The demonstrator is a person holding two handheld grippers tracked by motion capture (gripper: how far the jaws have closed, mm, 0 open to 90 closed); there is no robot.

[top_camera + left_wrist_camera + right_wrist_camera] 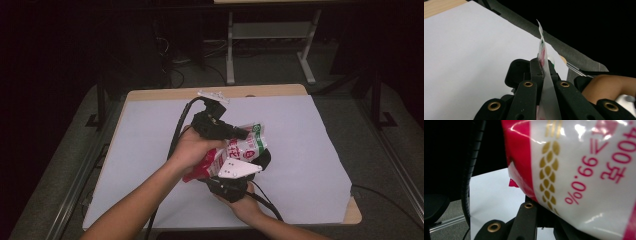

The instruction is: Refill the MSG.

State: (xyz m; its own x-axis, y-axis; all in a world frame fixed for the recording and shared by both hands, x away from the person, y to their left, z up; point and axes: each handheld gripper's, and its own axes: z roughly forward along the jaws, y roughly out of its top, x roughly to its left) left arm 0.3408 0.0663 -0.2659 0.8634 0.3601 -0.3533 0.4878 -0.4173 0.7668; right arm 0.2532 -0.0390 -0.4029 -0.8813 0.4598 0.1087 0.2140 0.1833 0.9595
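Pouch (240,150), red and white, is held above the white-covered tabletop (310,165). Left hand-held gripper (239,133) is clamped on its edge; right hand-held gripper (250,165) is clamped on its body.

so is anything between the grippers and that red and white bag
Nothing visible: the left gripper is shut on the bag by its thin edge, and the right gripper is clamped on its lower part, holding it above the table.
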